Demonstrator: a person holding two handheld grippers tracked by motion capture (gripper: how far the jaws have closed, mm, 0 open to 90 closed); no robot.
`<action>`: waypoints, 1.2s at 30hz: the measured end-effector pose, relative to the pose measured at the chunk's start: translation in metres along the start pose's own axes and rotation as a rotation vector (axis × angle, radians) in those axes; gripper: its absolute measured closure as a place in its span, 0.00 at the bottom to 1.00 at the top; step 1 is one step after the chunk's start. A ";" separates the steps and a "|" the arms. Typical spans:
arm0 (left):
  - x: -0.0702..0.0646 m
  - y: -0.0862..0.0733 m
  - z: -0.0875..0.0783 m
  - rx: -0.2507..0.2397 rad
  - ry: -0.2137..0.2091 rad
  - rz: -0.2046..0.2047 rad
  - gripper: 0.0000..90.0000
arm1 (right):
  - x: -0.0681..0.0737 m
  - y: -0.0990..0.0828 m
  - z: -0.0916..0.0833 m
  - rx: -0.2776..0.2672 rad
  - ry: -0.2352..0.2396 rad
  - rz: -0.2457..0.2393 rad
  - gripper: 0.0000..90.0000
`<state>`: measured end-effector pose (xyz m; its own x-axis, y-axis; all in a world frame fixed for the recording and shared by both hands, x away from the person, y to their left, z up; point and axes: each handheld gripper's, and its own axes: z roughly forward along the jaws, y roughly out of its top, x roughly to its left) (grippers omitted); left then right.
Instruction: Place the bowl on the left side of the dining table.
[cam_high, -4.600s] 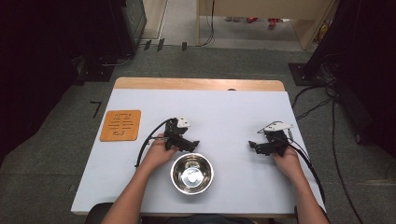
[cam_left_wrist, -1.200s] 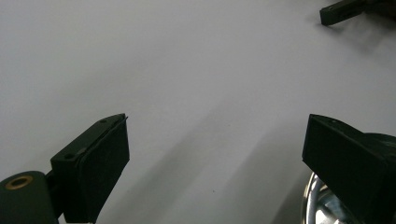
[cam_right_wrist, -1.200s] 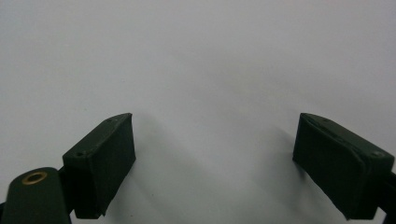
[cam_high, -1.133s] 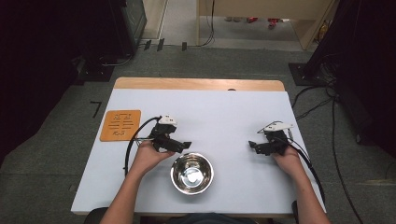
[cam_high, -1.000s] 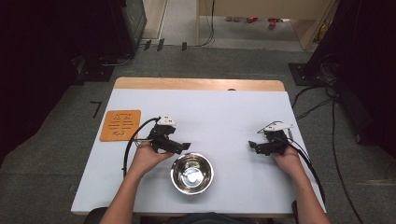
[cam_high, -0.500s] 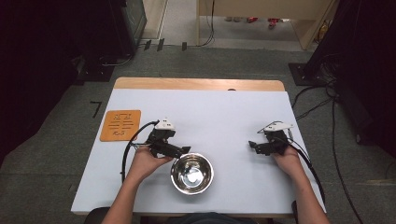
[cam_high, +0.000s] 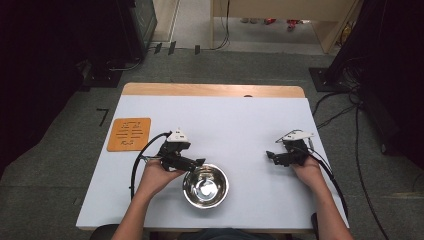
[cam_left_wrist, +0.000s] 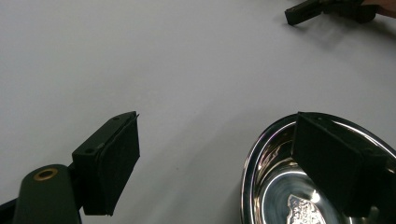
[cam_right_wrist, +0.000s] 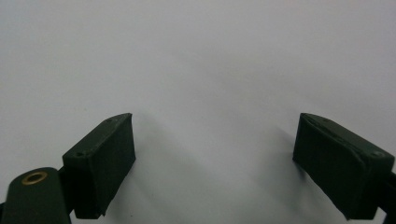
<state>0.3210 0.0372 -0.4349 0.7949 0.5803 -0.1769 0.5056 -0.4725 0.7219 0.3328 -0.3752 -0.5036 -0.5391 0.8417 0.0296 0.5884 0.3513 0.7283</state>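
A shiny steel bowl (cam_high: 205, 186) stands near the table's front edge, empty. My left gripper (cam_high: 197, 163) is open at the bowl's upper left rim. In the left gripper view its right jaw sits over the bowl (cam_left_wrist: 280, 186) rim and its left jaw stands outside over bare table, with nothing between them (cam_left_wrist: 215, 154). My right gripper (cam_high: 270, 156) rests open on the table at the right, well clear of the bowl. In the right gripper view its jaws (cam_right_wrist: 215, 158) stand wide apart over plain white surface.
An orange square mat (cam_high: 129, 134) lies at the table's left side. The white table (cam_high: 230, 125) has a wooden strip along its far edge. Cables trail from both grippers. In the left gripper view the right gripper (cam_left_wrist: 322, 8) shows far off at the top right.
My left gripper has moved left and toward the front, then settled at the bowl's rim. The right gripper has stayed put.
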 end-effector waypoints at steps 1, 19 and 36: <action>-0.001 -0.001 0.001 -0.006 -0.011 0.002 0.18 | 0.000 0.000 0.000 0.001 0.000 0.000 0.14; -0.007 -0.011 0.008 0.035 -0.036 0.031 0.27 | 0.000 0.000 0.000 0.001 -0.001 0.001 0.14; -0.012 -0.018 0.022 0.076 -0.116 0.064 0.46 | 0.001 0.000 0.000 0.002 -0.002 0.003 0.14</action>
<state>0.3095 0.0246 -0.4603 0.8575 0.4690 -0.2114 0.4730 -0.5573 0.6824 0.3324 -0.3748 -0.5034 -0.5366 0.8433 0.0303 0.5908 0.3498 0.7271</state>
